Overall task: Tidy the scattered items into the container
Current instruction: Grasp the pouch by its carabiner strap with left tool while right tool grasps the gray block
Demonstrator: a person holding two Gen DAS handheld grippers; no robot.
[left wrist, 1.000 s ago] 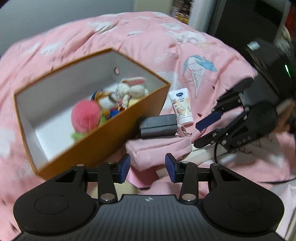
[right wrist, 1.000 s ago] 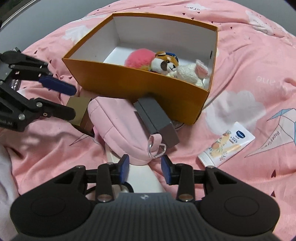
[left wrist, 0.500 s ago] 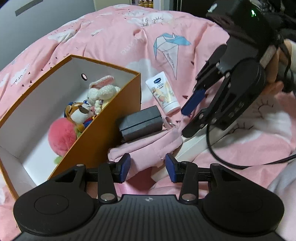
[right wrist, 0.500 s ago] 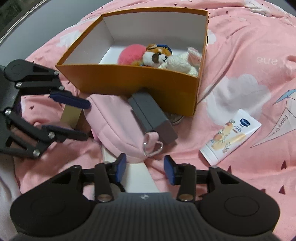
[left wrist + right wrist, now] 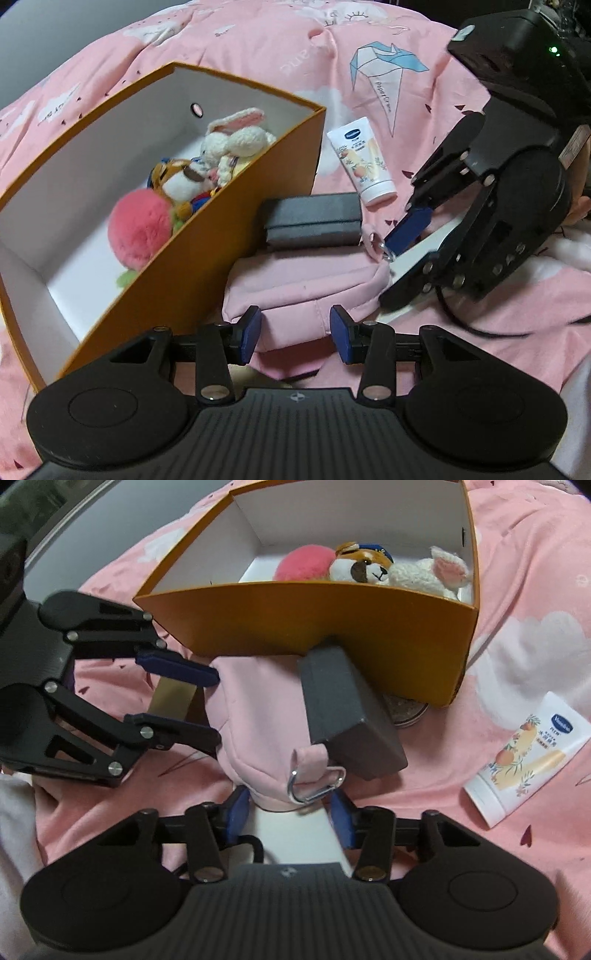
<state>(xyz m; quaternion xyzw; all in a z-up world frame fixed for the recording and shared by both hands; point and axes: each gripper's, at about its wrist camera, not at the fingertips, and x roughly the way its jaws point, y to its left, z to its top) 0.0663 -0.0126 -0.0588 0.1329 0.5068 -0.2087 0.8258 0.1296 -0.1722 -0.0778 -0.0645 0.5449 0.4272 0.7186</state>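
- Left wrist view, nearest: the left gripper has sunk toward the pink pouch and its blue pads now straddle the pouch's near hem at 6 o'clock. The jaws are closing, half wide, with fabric between them but not yet pinched as far as I can see.
- At 3 o'clock in that view the right gripper has come down at the pouch's other end, by the snap hook. In the right wrist view its jaws are closing too, with the pouch's looped end and hook just ahead of the pads and a white slab lying between them. I cannot tell whether anything is gripped.
- Both tools have dropped closer over the last second, so I judge a two-handed lift of the pouch is about to start.
- Past the pouch, a grey case lies on it, leaning against the orange box. It may slide when the pouch rises.
- Inside the box at 10 o'clock sit a pink pompom, a dog toy and a white rabbit, already tidied.
- A hand-cream tube waits at 1 o'clock, apart from the box.
- Everything rests on a pink bedspread with clouds and a paper-crane print. It is soft and rumpled, with a dim room beyond.
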